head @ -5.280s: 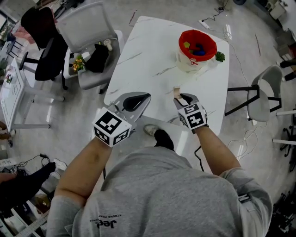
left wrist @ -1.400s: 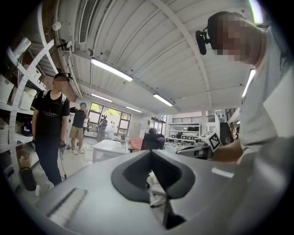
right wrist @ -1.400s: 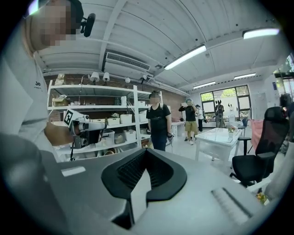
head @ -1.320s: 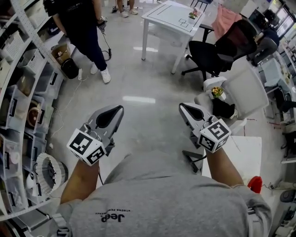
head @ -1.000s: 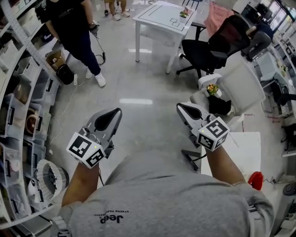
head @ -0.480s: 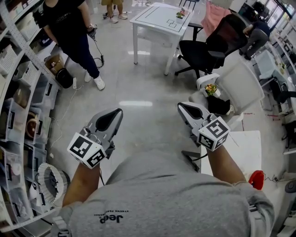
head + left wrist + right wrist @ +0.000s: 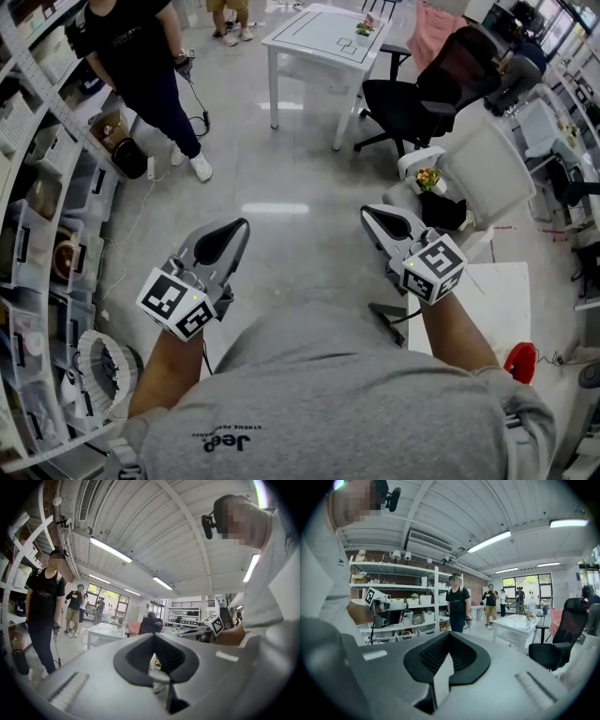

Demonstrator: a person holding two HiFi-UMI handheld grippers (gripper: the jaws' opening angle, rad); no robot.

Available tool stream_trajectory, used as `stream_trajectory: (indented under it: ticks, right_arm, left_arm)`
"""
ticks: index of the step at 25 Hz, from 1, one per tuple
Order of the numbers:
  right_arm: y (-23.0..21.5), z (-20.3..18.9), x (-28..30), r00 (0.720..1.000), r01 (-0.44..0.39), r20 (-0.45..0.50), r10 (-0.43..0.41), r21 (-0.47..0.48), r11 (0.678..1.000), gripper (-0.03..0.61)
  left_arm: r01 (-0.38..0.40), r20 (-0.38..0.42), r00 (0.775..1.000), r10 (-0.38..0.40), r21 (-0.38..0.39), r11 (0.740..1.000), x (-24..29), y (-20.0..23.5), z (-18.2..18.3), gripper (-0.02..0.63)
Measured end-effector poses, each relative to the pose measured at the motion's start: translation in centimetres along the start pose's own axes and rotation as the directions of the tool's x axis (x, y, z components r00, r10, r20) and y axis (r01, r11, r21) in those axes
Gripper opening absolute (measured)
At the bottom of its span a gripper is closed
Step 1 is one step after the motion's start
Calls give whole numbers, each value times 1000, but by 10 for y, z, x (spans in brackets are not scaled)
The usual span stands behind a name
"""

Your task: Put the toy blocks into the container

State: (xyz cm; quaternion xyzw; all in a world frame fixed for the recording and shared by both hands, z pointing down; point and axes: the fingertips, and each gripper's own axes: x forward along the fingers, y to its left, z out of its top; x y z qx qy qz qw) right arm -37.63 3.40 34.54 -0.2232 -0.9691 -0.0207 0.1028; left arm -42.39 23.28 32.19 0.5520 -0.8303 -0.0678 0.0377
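Observation:
The red container (image 7: pixel 521 362) shows only as a sliver at the head view's lower right edge, on the white table (image 7: pixel 492 300) behind my right forearm. No toy block is in sight. My left gripper (image 7: pixel 242 223) and right gripper (image 7: pixel 366 212) hang side by side over the grey floor, at chest height and pointing away from the table. Both are shut with nothing between the jaws. The left gripper view shows its jaws (image 7: pixel 153 634) closed against the room, and the right gripper view shows its jaws (image 7: pixel 449 633) closed the same way.
A person in black (image 7: pixel 141 56) stands far left beside storage shelves (image 7: pixel 37 187). Another white table (image 7: pixel 328 37) stands ahead, with a black office chair (image 7: pixel 431 103) and a white chair (image 7: pixel 487 178) bearing flowers to its right. More people stand by the far windows (image 7: pixel 504 602).
Since the oldest frame the head view has swung from the table with the red container to the open room. Over the last second both grippers have stayed put and shut.

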Motion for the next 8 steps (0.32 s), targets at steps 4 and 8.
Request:
stream_trajectory:
  ticks: [4, 8]
  right_arm:
    - [7, 6, 5, 1000, 0, -1, 0, -1, 1000, 2]
    - [4, 5, 0, 1000, -3, -3, 3, -3, 1000, 2]
  left_arm:
    - [7, 1, 1000, -7, -7, 1000, -6, 4, 4, 58]
    - [11, 0, 1000, -11, -11, 1000, -2, -2, 3, 58]
